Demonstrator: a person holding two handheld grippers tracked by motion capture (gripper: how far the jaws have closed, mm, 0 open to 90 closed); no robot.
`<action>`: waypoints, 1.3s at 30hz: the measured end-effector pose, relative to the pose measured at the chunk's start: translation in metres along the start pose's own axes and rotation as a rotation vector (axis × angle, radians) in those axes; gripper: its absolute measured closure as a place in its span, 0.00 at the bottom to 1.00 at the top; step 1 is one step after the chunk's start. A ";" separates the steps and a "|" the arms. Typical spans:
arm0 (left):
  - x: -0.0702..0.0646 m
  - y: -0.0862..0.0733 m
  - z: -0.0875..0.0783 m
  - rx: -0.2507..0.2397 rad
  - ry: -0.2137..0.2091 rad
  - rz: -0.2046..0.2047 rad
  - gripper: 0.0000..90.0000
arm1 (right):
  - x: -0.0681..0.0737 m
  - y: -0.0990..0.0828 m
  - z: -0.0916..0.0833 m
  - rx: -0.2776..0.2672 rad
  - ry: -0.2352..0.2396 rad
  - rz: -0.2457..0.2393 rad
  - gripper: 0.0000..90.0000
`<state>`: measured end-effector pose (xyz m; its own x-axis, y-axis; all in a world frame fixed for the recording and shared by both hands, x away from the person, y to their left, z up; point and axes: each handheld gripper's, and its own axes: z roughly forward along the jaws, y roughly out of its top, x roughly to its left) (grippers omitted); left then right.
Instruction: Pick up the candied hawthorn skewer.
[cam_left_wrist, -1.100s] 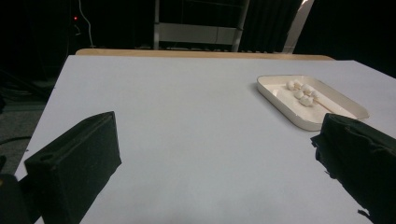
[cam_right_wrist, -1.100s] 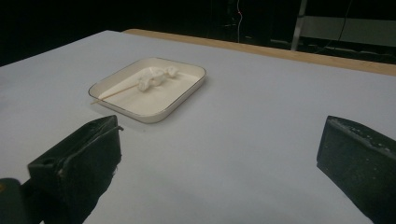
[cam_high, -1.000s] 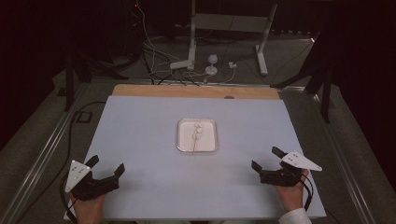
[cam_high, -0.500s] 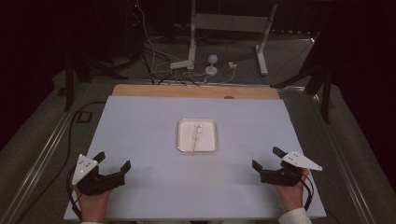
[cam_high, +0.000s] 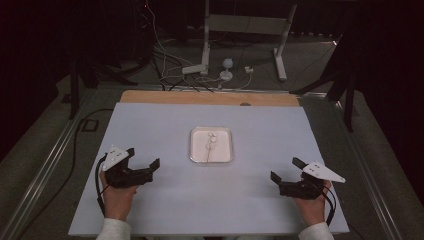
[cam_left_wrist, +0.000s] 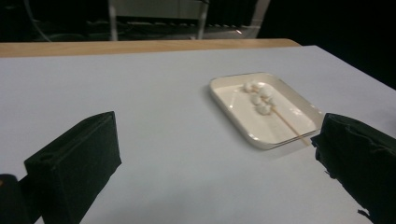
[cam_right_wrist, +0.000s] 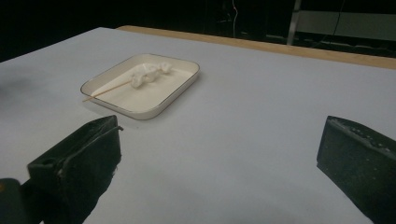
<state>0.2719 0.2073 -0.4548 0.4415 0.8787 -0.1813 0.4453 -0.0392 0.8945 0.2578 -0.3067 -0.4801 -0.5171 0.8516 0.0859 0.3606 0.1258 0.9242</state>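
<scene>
Left gripper (cam_high: 143, 163) and right gripper (cam_high: 290, 170), jaws apart and empty, flank the shallow white rectangular tray (cam_high: 197, 150) mid-bench holding a marshmallow-tipped wooden skewer (cam_high: 209, 148); careless grab likely tips tray or rolls skewer.

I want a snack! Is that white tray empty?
Not empty. The tray holds a wooden skewer with small white lumps at one end.
</scene>
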 end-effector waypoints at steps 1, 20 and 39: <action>-0.002 0.002 0.005 0.006 -0.006 0.001 0.01 | 0.000 0.000 0.000 0.000 0.000 0.000 0.00; -0.028 0.013 0.083 0.112 -0.056 0.025 0.01 | -0.004 -0.002 0.001 0.012 -0.005 0.005 0.00; -0.074 0.008 0.150 0.276 -0.144 0.014 0.08 | -0.006 -0.003 0.000 0.017 -0.008 0.009 0.00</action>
<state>0.3593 0.0707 -0.4956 0.5462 0.8017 -0.2429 0.6240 -0.1959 0.7564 0.2600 -0.3121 -0.4839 -0.5076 0.8567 0.0913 0.3782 0.1263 0.9171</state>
